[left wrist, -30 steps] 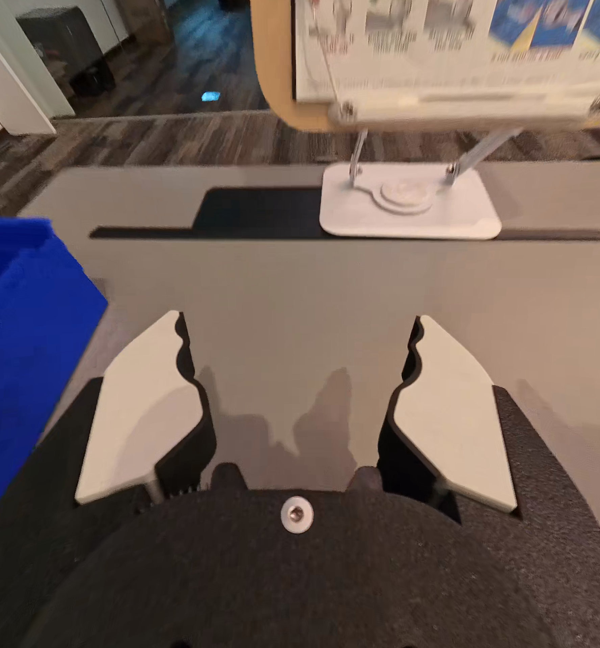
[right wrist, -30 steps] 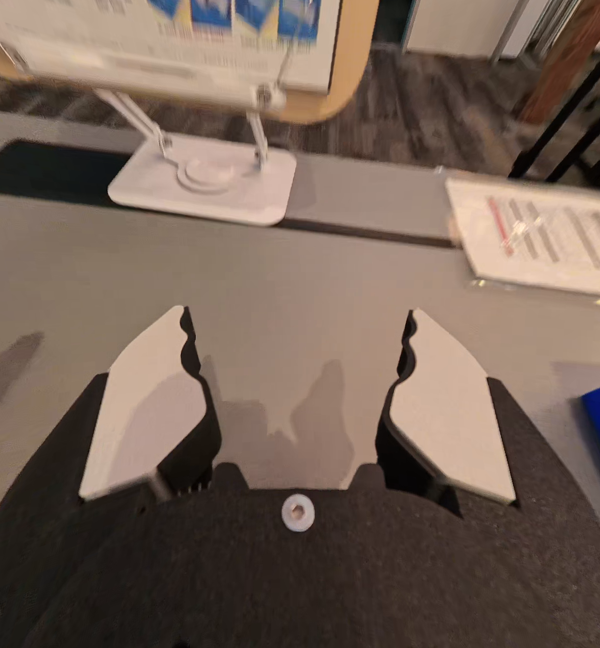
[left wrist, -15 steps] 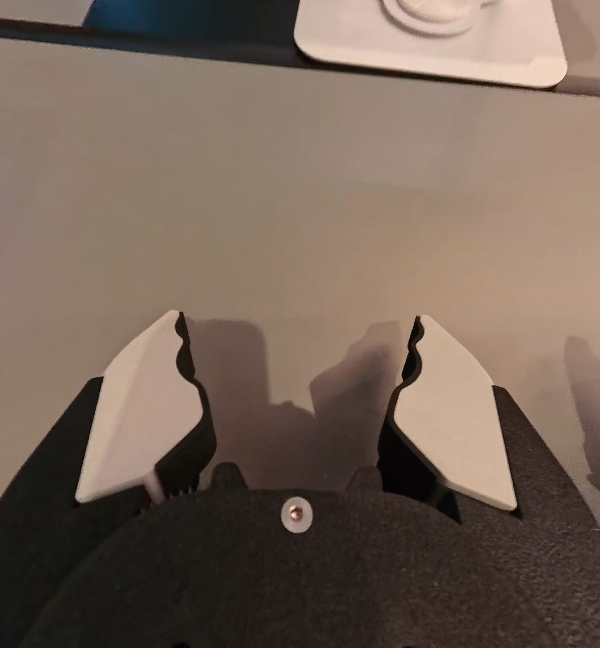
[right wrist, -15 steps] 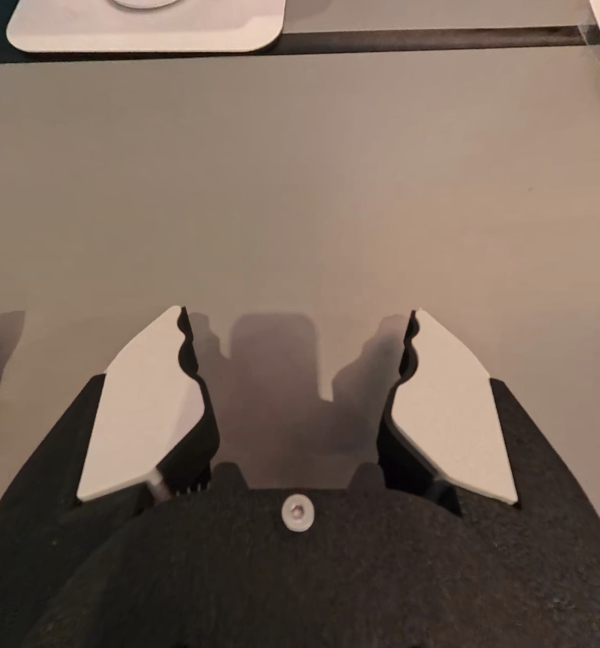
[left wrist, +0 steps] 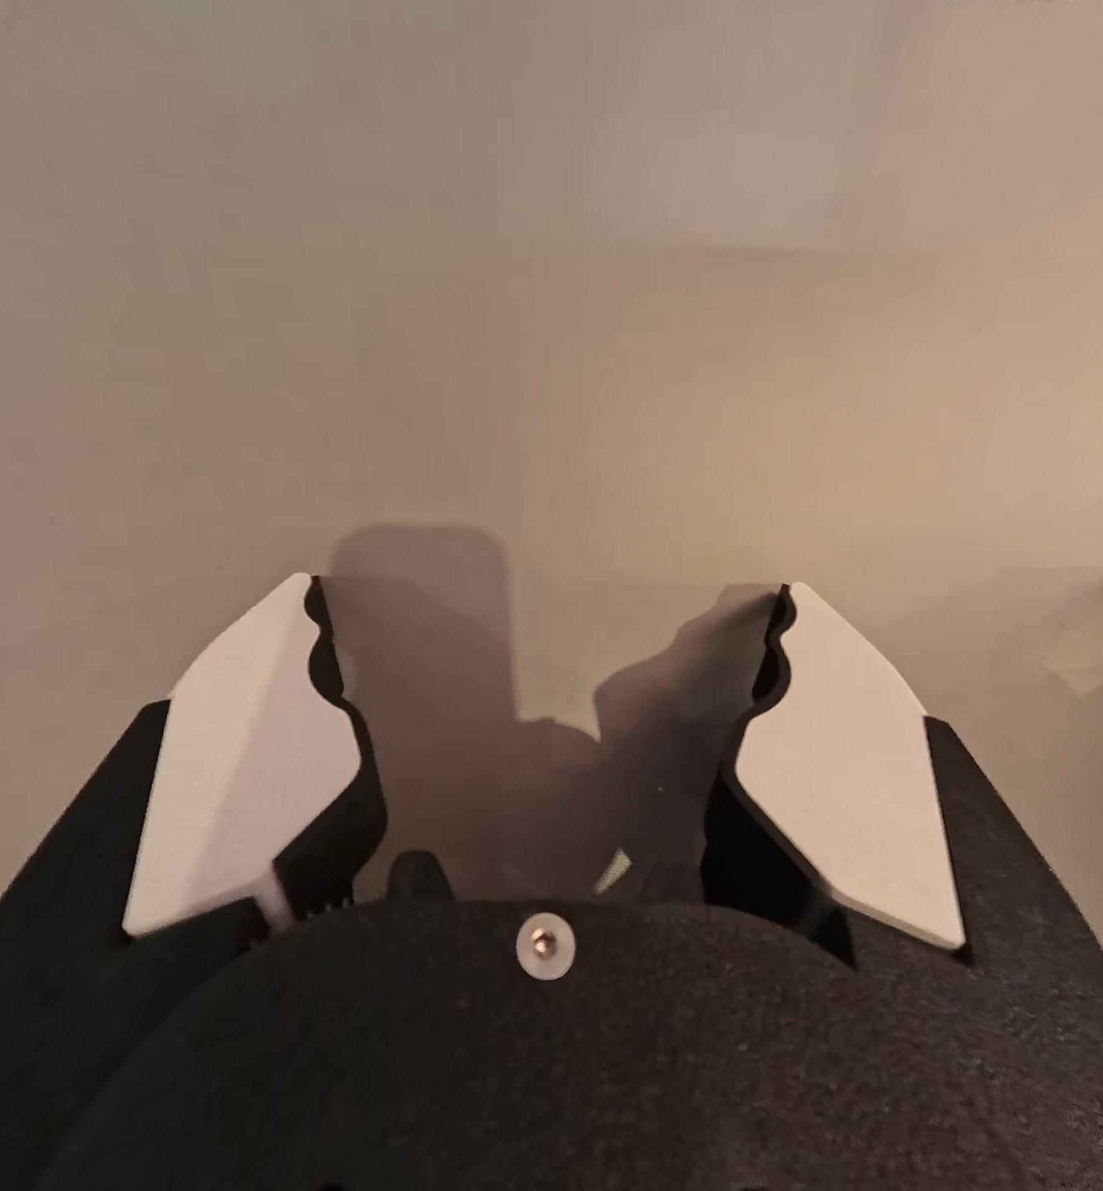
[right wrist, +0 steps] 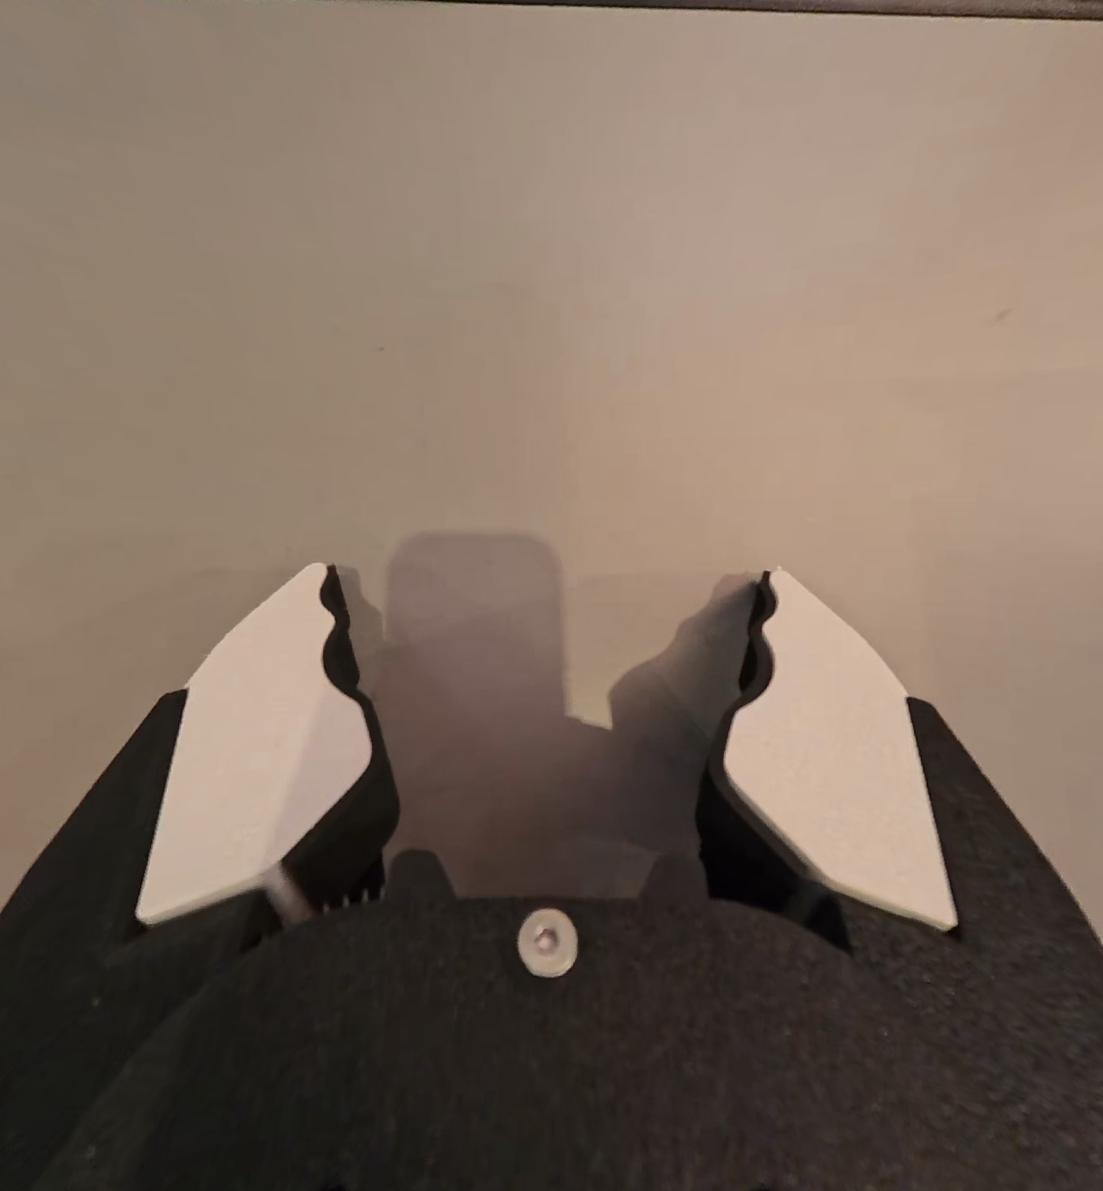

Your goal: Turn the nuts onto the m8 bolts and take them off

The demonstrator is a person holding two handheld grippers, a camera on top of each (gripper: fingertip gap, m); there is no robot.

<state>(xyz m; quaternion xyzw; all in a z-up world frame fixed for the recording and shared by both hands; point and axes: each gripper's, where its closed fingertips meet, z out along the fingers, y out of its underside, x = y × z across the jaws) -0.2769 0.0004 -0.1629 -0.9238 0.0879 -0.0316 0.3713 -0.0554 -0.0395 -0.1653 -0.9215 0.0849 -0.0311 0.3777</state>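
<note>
Both the left tongs and the right tongs are held spread wide and empty, low over the bare grey worktop. No nuts or bolts are seen in either view; these should be located before any closing is attempted.

A plain grey tabletop fills both views — matte, faintly speckled, crossed by soft dark shadows at lower centre. A thin dark strip lines the top edge of the right view.
</note>
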